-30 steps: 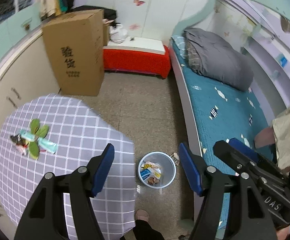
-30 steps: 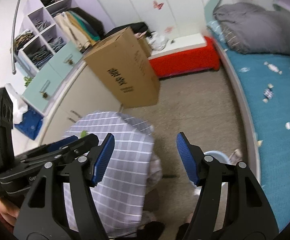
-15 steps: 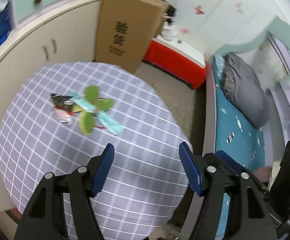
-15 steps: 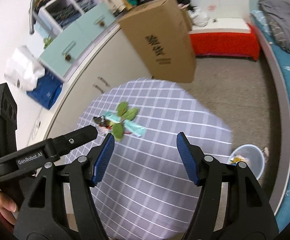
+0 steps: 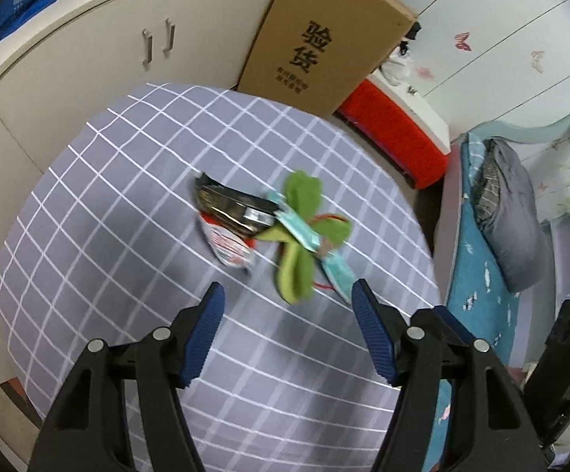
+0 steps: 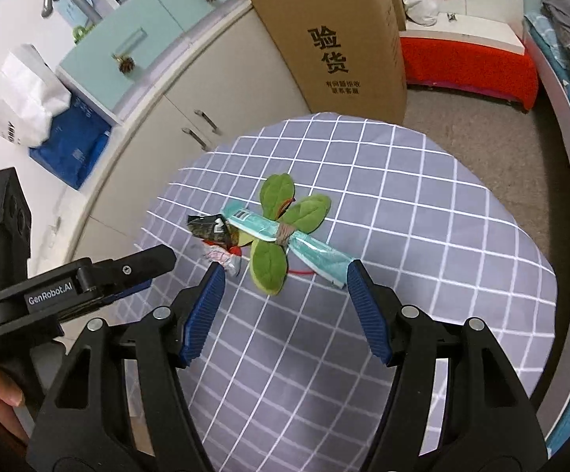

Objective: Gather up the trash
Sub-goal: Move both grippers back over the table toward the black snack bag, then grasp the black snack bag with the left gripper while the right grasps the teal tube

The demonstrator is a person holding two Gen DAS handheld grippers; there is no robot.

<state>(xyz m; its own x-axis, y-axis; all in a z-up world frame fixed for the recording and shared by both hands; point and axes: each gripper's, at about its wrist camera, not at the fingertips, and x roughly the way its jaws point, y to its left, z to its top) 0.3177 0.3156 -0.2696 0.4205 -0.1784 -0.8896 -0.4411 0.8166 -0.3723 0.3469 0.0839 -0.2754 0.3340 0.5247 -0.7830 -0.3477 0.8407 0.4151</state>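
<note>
We hold our left gripper (image 5: 287,295) with its blue pads spread wide and nothing between them, poised over the grid-patterned tablecloth (image 5: 127,236). Our right gripper (image 6: 283,275) stands just as open and empty beside it, above the same cloth. The trash lies in a small heap near the table's middle: a dark crumpled wrapper (image 5: 234,206), a red-and-white wrapper (image 5: 228,246) touching it, a long teal packet (image 5: 304,234) lying across green leaves (image 5: 297,271), and a thin red string (image 6: 302,271). From our right camera, the heap sits just beyond the fingertips, the teal packet's end near the right pad. A second ago our left camera looked down on a trash bin on the floor and the bed, with the heap far off to the left; now the heap fills the centre, close ahead of both grippers, and the bin is out of sight.
</note>
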